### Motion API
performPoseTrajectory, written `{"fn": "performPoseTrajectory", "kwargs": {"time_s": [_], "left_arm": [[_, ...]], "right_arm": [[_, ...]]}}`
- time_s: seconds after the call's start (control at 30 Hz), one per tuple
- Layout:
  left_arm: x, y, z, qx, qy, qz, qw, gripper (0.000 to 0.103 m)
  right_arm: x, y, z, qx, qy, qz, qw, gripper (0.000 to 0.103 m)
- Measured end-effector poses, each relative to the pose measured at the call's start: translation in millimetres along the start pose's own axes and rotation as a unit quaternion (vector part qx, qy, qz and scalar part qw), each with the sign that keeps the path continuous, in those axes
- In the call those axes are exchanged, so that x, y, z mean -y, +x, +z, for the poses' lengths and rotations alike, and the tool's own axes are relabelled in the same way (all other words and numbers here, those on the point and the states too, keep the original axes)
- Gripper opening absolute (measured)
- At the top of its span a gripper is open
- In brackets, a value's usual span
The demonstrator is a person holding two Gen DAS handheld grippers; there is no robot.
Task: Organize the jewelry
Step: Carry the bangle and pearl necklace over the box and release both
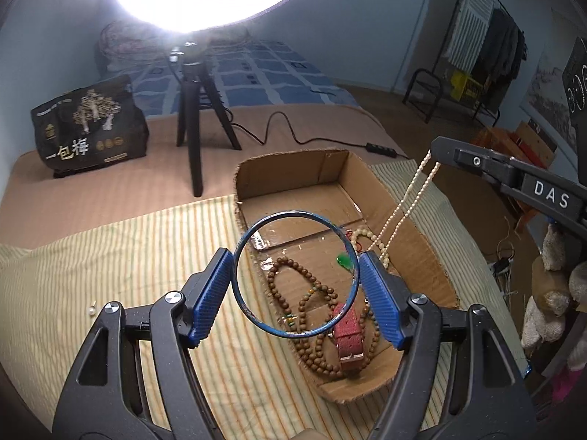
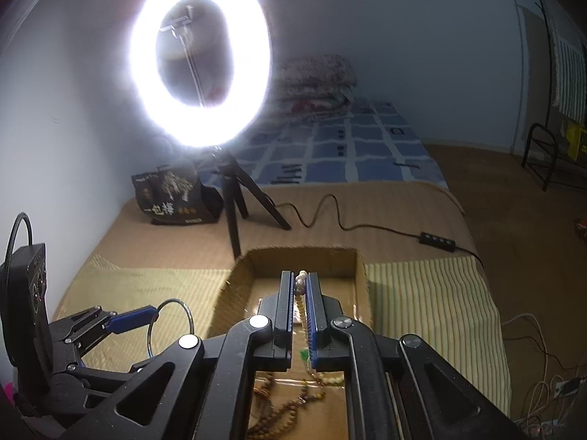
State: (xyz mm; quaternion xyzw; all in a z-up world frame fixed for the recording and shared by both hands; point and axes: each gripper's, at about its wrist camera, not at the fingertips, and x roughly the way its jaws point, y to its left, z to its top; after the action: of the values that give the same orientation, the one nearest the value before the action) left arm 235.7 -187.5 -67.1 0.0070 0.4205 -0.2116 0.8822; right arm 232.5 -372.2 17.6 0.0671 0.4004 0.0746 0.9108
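My left gripper [image 1: 295,275] is shut on a blue bangle [image 1: 256,227] and holds it above the near left part of the cardboard box [image 1: 293,168]. The bangle also shows in the right wrist view [image 2: 190,317]. My right gripper [image 2: 301,293] is shut on a cream pearl necklace [image 2: 301,282] that hangs down into the box [image 2: 312,255]; the necklace shows in the left wrist view [image 1: 407,201]. In the box lie a brown wooden bead necklace [image 1: 293,267], a red woven strap [image 1: 346,333], a cream bead bracelet [image 1: 367,234] and a green pendant [image 1: 344,259].
A ring light on a black tripod [image 1: 194,117] stands behind the box, its cable [image 1: 293,135] trailing right. A black snack bag [image 1: 90,126] stands at the back left. A striped yellow cloth [image 1: 128,256] lies under the box. A small pearl piece [image 1: 91,310] lies on the cloth.
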Motion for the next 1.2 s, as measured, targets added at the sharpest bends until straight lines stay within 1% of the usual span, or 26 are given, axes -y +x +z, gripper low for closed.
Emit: {"fn": "performPoseTrajectory", "kwargs": {"time_s": [0.2,0.57,0.83,1.03,1.07,1.1,1.17,1.2], "left_arm": [[8,25,1,-0.017,0.008,0.003,0.9998,0.073],[8,55,0,-0.043,0.005,0.004,0.999,0.073],[6,60,1,-0.044,0.007,0.008,0.999,0.073],[5,61,2,-0.044,0.008,0.002,0.999,0.073],[5,60,2,-0.044,0.007,0.002,0.999,0.073],[5,60,2,-0.045,0.006,0.002,0.999,0.073],[5,60,2,-0.045,0.005,0.001,0.999,0.073],[5,60,2,-0.046,0.003,0.0,0.9989,0.073]], "right_arm": [[12,15,-10,-0.025,0.007,-0.003,1.0,0.004],[10,43,-24,-0.066,-0.002,-0.005,0.998,0.004],[11,55,-30,-0.084,0.0,-0.009,0.996,0.004],[12,57,-32,-0.085,0.003,-0.008,0.996,0.005],[12,57,-32,-0.085,0.003,-0.008,0.996,0.007],[12,57,-31,-0.085,0.003,-0.009,0.996,0.013],[13,56,-31,-0.084,0.008,-0.011,0.996,0.022],[14,56,-31,-0.083,0.011,-0.012,0.996,0.023]]}}
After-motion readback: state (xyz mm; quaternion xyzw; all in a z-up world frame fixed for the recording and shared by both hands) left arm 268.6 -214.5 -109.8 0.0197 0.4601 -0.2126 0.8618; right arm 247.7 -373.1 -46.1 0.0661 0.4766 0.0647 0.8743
